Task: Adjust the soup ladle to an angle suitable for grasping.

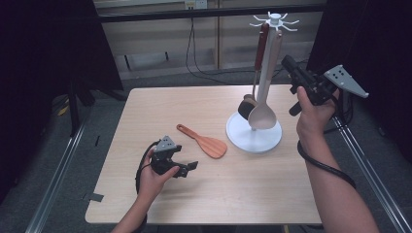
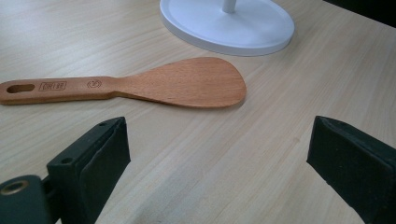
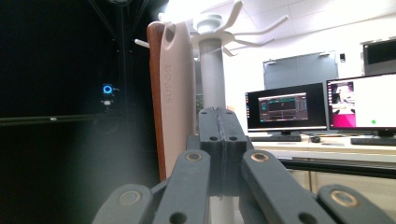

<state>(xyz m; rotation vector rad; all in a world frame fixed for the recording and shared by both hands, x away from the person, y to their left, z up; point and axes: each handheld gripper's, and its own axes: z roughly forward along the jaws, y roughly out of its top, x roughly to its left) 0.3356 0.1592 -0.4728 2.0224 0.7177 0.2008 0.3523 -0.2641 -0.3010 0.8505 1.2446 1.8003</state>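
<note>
A wooden spatula [image 1: 204, 142] lies flat on the light wooden table [image 1: 243, 194], its handle pointing toward the far left and its broad blade toward the white round base [image 1: 253, 136] of a utensil stand [image 1: 266, 63]. The blade ends just beside that base without touching it. In the left gripper view the spatula [image 2: 154, 85] lies across the upper half of the frame, with a slot and stamped marks on its handle, and the base [image 2: 227, 25] sits behind it.

The left gripper [image 1: 187, 168] rests low over the table near the person's side, held in the left hand [image 1: 154, 175], pointing toward the spatula. Its jaws stand wide apart with nothing between them but bare table, and the spatula lies just ahead of them, untouched.

The stand has a white pole topped with a ring of hooks. Two utensils hang from it: a pale spoon [image 1: 265, 109] and a dark ladle [image 1: 248, 104] with a reddish-brown handle, both bowls hanging just above the base.

The right gripper [image 1: 287, 62] is raised in the right hand [image 1: 313, 114] to the right of the stand, at the height of the hanging handles. In the right gripper view its jaws are pressed together, holding nothing, with the pole directly behind them and the pale spoon handle [image 3: 176, 93] just to their left. Monitors [image 3: 286, 108] glow in the room beyond
</note>
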